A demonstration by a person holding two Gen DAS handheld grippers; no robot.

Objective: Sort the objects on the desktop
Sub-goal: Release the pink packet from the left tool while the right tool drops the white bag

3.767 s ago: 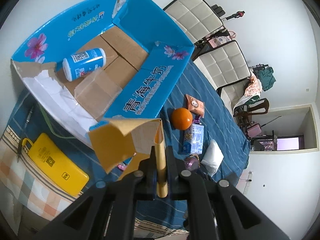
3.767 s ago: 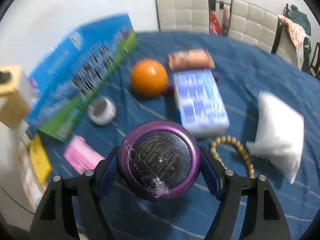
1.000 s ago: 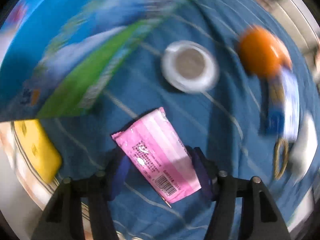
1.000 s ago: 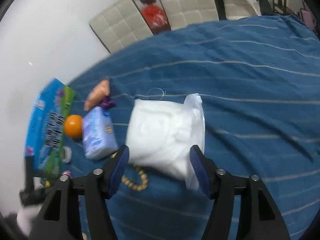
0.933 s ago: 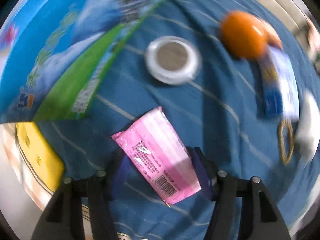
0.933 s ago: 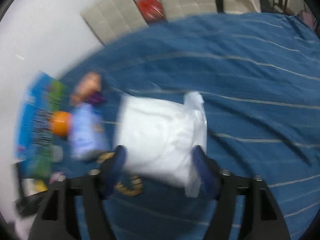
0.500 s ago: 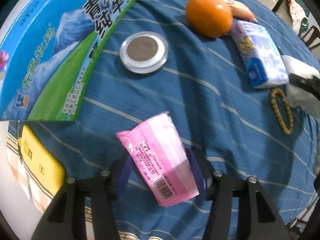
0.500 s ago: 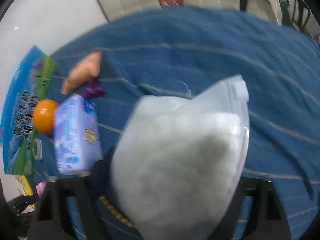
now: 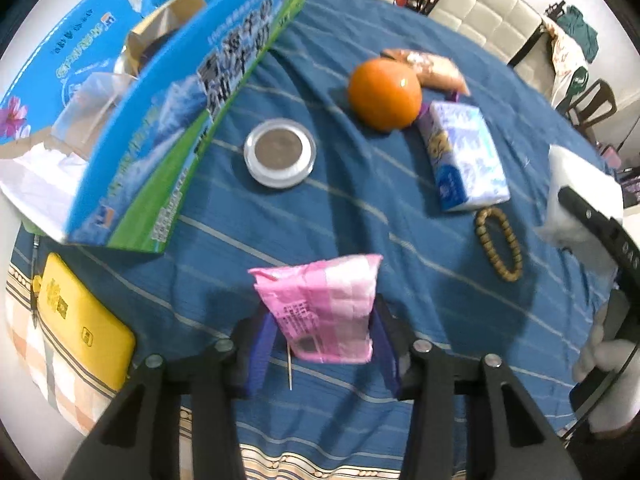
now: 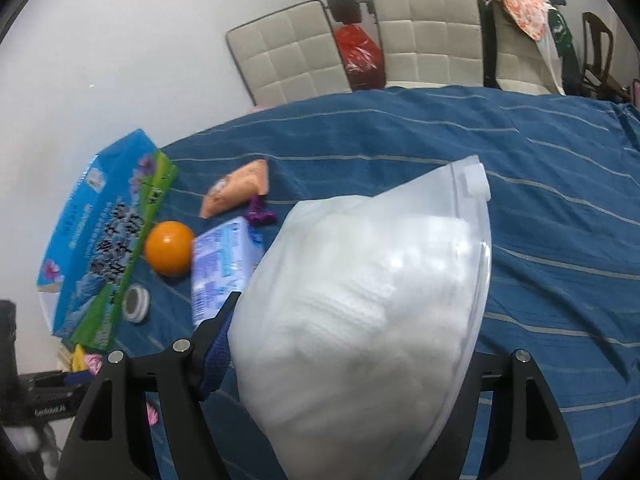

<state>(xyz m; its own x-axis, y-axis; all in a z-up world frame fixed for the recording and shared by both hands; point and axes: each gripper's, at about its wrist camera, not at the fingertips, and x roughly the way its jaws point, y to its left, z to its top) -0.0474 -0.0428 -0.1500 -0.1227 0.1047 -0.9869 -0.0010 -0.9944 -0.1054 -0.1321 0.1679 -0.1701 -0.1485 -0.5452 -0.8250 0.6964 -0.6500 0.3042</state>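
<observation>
Left wrist: crinkly pink packet [image 9: 320, 306] pinched between left gripper [image 9: 320, 350] pads.

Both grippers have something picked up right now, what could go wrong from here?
The left gripper pinches the pink packet only by its lower part, and its jaws have just been closing; the soft wrapper might buckle and slip out.

The white bag bulges well beyond the right gripper, so it may sag or swing into the orange or the tissue pack on the way to the blue box.
</observation>
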